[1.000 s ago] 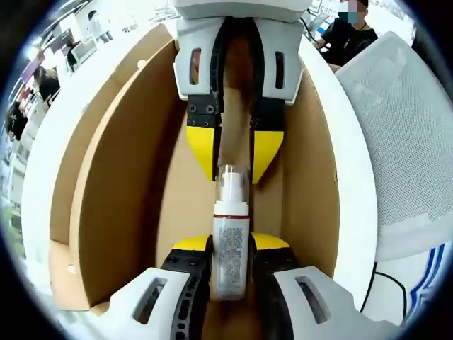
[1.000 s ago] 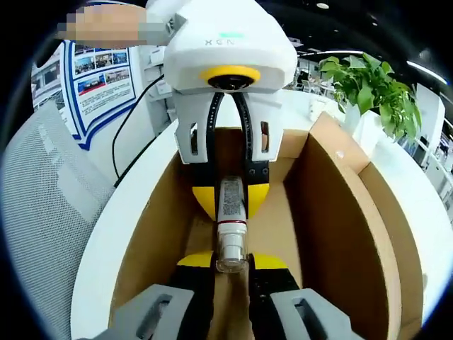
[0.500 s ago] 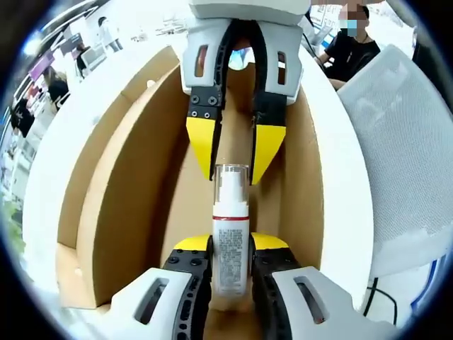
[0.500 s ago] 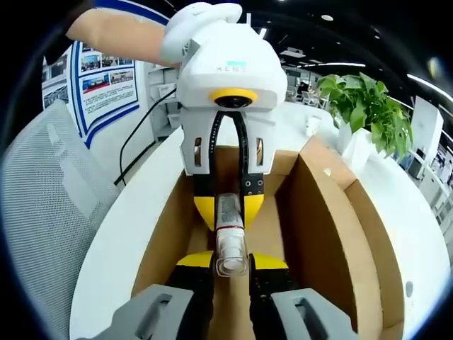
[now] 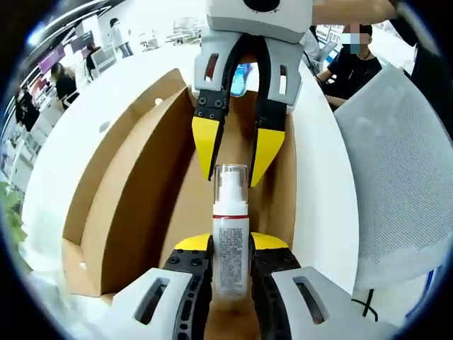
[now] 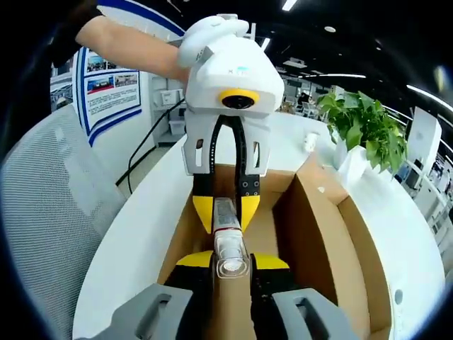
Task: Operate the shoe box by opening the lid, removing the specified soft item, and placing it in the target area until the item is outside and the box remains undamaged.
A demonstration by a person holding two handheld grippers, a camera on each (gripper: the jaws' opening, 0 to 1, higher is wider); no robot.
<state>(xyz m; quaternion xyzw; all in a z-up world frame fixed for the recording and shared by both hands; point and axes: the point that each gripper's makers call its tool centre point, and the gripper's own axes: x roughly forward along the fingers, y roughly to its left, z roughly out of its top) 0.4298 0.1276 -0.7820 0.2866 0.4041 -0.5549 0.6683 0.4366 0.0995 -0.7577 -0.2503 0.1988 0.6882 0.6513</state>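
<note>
The bottle [image 5: 231,241] sits over the open shoe box [image 5: 134,205], clamped at its body by my left gripper [image 5: 231,253]. My right gripper [image 6: 231,263], coming in at twelve o'clock in the left gripper view, has its yellow tips around the clear cap [image 6: 231,263]; whether they pinch it I cannot tell. If both grippers pull unevenly, I judge the cap could pop or the bottle slip into the box, denting the cardboard wall at nine o'clock.

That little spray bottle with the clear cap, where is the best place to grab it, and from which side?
Probably the straight white body of the spray bottle, squeezed across its width from the base end, as the left gripper does now. The labelled body gives the pads parallel sides; the clear cap is narrower and might slip off. The right gripper meets it at the cap end.
</note>
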